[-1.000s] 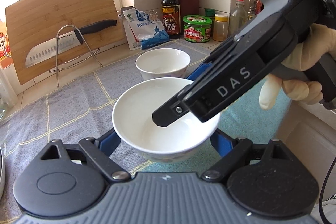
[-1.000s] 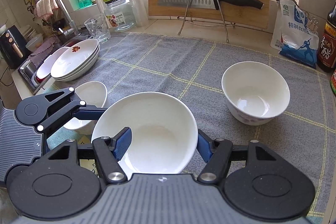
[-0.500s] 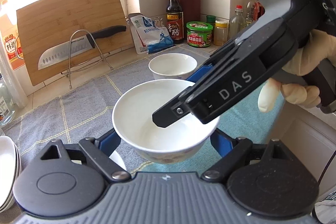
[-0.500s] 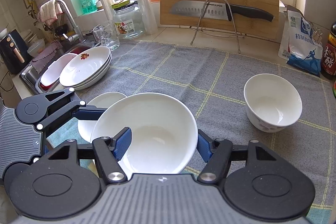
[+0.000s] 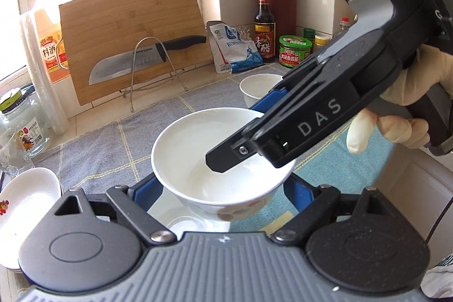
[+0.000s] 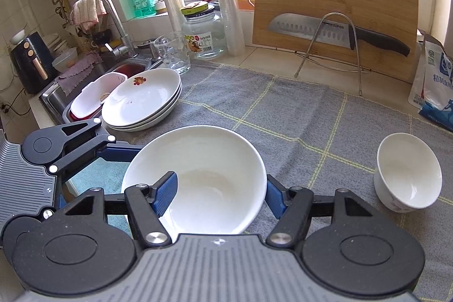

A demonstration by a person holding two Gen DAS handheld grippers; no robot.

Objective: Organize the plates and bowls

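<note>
Beside the stacked plates [image 6: 141,104], both grippers [image 6: 220,188] clamp one bowl [image 6: 198,177] above another; a lone bowl [image 6: 407,177] remains unstacked.

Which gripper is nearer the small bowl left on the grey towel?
Right. The right gripper is beside the small bowl; the left gripper is across the held bowl.
</note>
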